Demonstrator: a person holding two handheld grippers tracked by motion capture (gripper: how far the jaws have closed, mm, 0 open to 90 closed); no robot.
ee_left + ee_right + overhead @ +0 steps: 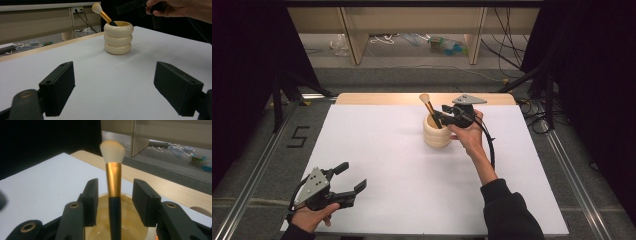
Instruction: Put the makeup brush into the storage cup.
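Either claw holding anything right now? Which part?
Nothing is held. The right claw is open around the brush handle standing in the cup, gaps on both sides. The left claw is open.

Your right gripper (443,116) sits at the rim of the cream ribbed cup (437,133), far and right of centre on the white table (377,165), its jaws either side of the makeup brush (429,106) leaning out of the cup. Your left gripper (348,180), jaws apart, hovers at the near left edge.
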